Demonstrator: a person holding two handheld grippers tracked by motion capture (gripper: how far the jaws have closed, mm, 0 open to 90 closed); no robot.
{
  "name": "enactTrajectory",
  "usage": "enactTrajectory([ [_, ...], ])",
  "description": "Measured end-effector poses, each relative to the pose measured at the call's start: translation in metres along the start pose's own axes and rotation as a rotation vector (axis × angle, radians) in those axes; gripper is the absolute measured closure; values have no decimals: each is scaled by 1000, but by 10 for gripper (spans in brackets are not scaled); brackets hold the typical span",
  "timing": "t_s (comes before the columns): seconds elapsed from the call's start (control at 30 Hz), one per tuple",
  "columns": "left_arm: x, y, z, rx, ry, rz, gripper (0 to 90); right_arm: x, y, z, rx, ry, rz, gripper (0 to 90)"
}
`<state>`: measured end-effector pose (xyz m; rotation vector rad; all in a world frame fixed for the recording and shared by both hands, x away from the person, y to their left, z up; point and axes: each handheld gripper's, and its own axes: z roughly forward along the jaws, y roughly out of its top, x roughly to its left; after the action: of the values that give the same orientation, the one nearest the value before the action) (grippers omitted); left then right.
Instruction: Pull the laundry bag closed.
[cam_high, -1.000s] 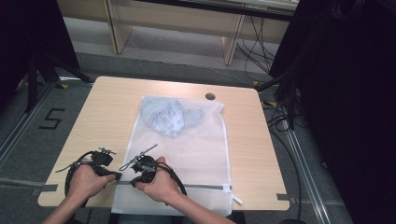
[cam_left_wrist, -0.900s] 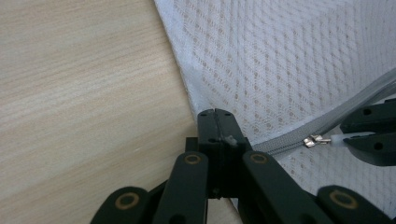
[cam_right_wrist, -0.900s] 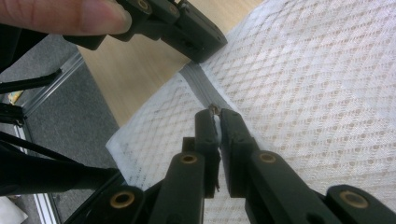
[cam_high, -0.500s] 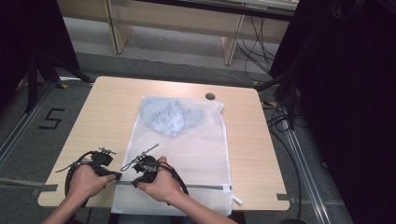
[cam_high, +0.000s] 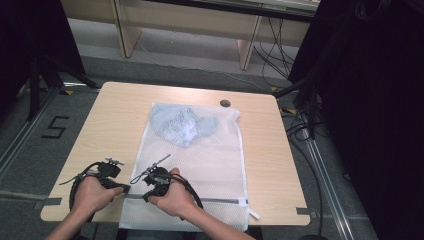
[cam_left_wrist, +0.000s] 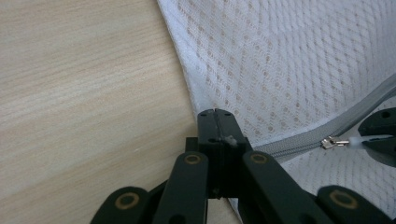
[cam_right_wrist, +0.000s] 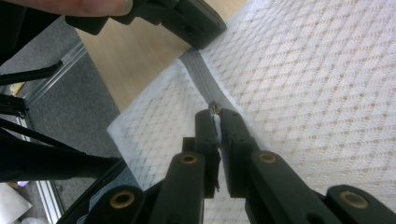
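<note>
High view: a white mesh laundry bag (cam_high: 200, 165) lies flat on the table (cam_high: 115, 115), blue cloth (cam_high: 182, 125) inside its far end; the left gripper (cam_left_wrist: 215, 114) clamps the bag's edge beside the grey zipper (cam_left_wrist: 299, 142); the right gripper (cam_right_wrist: 215, 112) pinches the zipper pull (cam_right_wrist: 215, 107), jaws nearly together.

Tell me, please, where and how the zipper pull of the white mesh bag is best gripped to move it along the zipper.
Grip the small metal zipper pull by its flat tab, coming from the person's side, low and almost level with the table. The tab is thin and lies flat on the mesh bag, in line with the grey zipper. The right tool seems to pinch it this way, while the left tool clamps the bag's edge.
</note>
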<state>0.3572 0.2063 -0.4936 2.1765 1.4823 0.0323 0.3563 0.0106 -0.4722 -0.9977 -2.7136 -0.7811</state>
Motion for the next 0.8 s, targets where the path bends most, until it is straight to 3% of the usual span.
enactTrajectory([
  [0.03,0,0,0,0,0,-2,900,-1,0,0,-10,9,-21,870],
  [0.2,0,0,0,0,-1,-2,899,0,-1,-2,-8,14,1,870],
  [0.27,0,0,0,0,-1,0,900,-2,-1,-2,-4,-1,-25,871],
  [0.47,0,0,0,0,0,-1,900,-1,-2,-4,7,8,-1,871],
  [0.53,0,0,0,0,0,-2,900,-3,-3,-4,8,10,-21,871],
  [0.77,0,0,0,0,-1,-1,900,-4,-4,-6,9,11,0,871],
  [0.8,0,0,0,0,-1,-1,899,-5,-4,-7,11,11,-18,871],
])
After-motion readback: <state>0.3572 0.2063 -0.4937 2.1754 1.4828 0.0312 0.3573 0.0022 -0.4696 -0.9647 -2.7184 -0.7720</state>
